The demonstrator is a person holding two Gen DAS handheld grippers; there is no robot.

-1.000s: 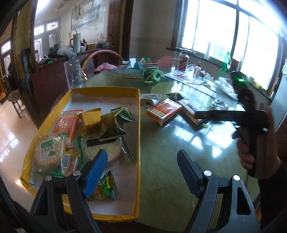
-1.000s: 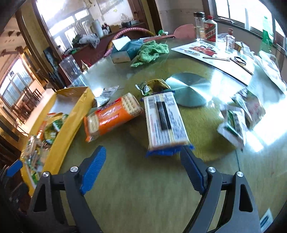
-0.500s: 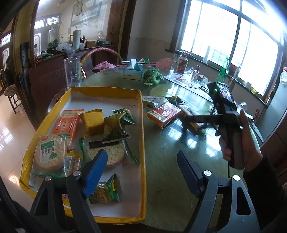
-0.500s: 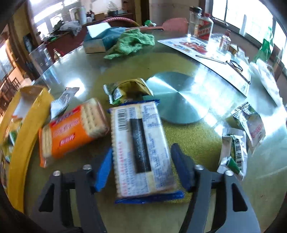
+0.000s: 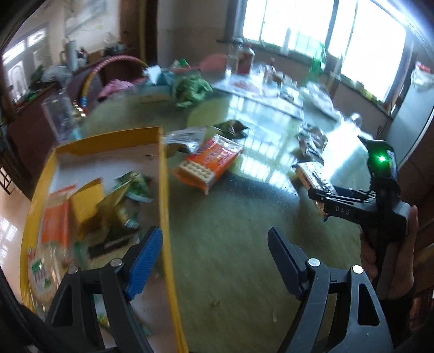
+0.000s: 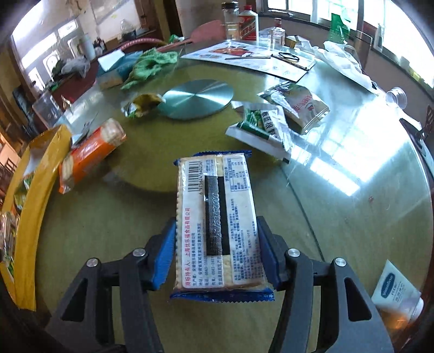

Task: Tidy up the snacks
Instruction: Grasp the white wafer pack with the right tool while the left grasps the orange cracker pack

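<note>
My right gripper (image 6: 215, 255) is shut on a blue-edged cracker pack (image 6: 217, 217), its pads pressing both long sides, label side up. The left wrist view shows that gripper (image 5: 322, 198) at the right in a person's hand, holding the pack (image 5: 312, 176) above the table. My left gripper (image 5: 214, 260) is open with nothing between its fingers, over the right rim of the yellow tray (image 5: 164, 190), which holds several snack packets. An orange cracker pack (image 6: 89, 157) lies beside the tray (image 6: 40, 168). A crumpled yellow-green packet (image 6: 141, 104) and two white packets (image 6: 260, 127) lie further out.
A round metal disc (image 6: 198, 97) sits mid-table. Behind it are a green cloth (image 6: 149, 65), a tissue box, papers and bottles (image 6: 248, 23). A clear glass (image 5: 58, 116) stands behind the tray. A white tube (image 6: 396, 293) lies at the near right.
My right gripper closed around the blue-edged cracker pack and now holds it off the table. My left gripper swung right, from over the tray's inside to its right rim.
</note>
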